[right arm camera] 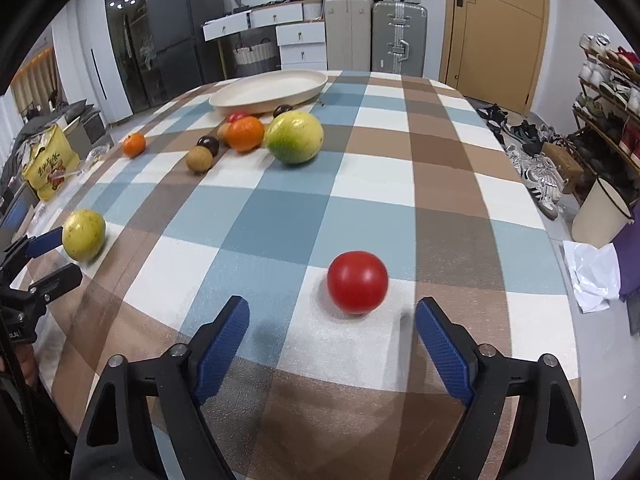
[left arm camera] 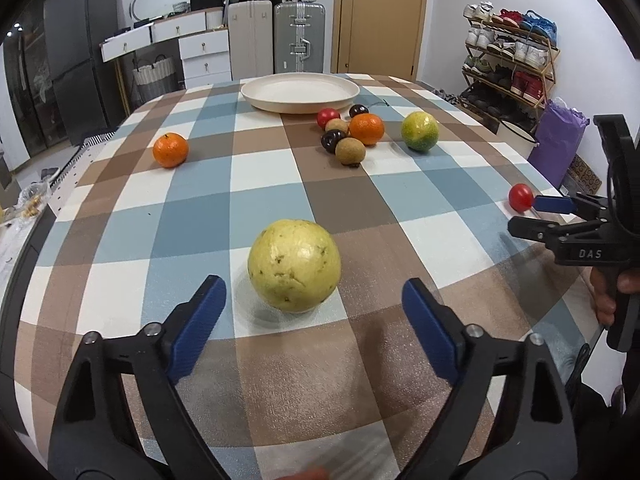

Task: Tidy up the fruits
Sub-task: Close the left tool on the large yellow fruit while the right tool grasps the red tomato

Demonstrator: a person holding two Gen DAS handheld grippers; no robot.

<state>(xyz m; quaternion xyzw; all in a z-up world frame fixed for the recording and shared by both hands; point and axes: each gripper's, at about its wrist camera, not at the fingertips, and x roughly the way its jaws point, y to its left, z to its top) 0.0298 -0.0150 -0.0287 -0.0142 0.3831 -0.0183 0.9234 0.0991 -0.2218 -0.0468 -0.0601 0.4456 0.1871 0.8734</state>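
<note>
Checkered table (left arm camera: pixel 280 184), plate (left arm camera: pixel 300 92) empty at the far edge. Your left gripper (left arm camera: pixel 314 308) has jaws apart short of the yellow fruit (left arm camera: pixel 294 266); right gripper (right arm camera: pixel 332 328) has jaws apart short of the red tomato (right arm camera: pixel 357 282). Both are round: nudge one off-centre and it rolls away.

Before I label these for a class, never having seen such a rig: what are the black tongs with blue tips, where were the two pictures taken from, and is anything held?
A person holds two hand tools; no robot arm. Each carries a camera looking along its two blue-padded fingers.

The left wrist view shows the left gripper, open, with a yellow fruit on the checked tablecloth just ahead of its tips. The right wrist view shows the right gripper, open, behind a red fruit. Neither fruit is touched, so nothing is held.

Farther back lie a green-yellow fruit, two oranges, small brown and dark fruits, and an empty cream plate.
</note>
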